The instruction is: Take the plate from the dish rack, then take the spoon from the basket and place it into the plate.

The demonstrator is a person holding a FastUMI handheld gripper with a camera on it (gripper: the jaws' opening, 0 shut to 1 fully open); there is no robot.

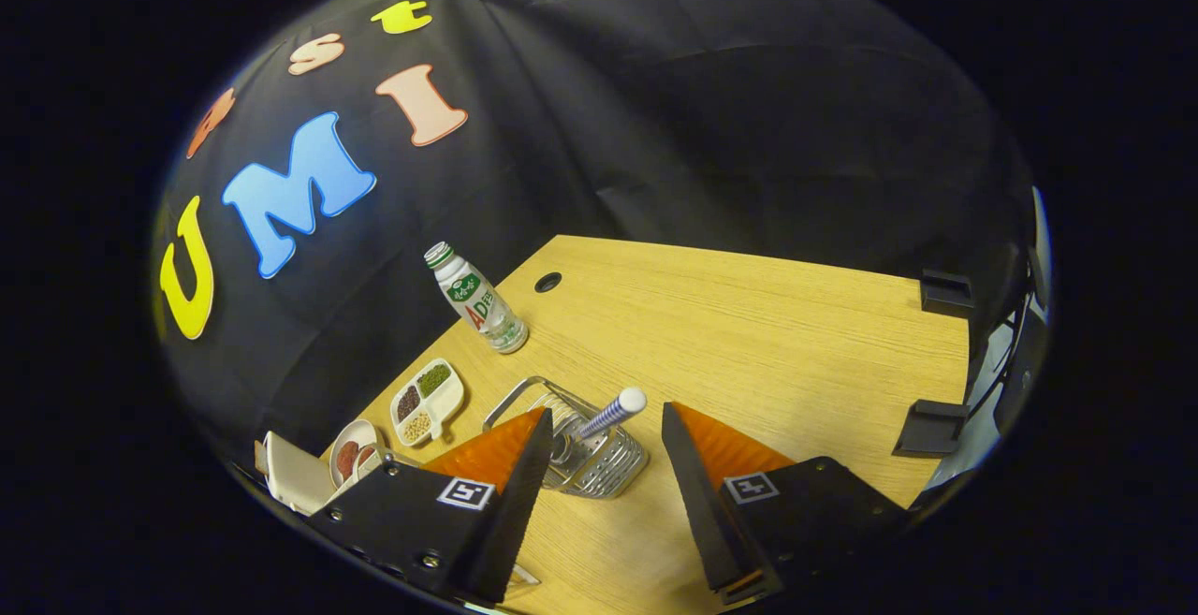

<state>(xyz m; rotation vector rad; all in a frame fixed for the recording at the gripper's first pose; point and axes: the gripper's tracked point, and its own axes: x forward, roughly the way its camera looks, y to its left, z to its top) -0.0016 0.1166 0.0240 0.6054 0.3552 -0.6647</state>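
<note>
Over table, tongs agape above basket

One gripper, two fingers, spread wide apart and pressing on nothing. One metal basket just ahead of them, one spoon standing in it. One bottle. One divided dish, three compartments, each filled. One small round dish. One pale flat object beside it, kind unclear. Two black clamps on one tabletop, which has one round hole
</note>
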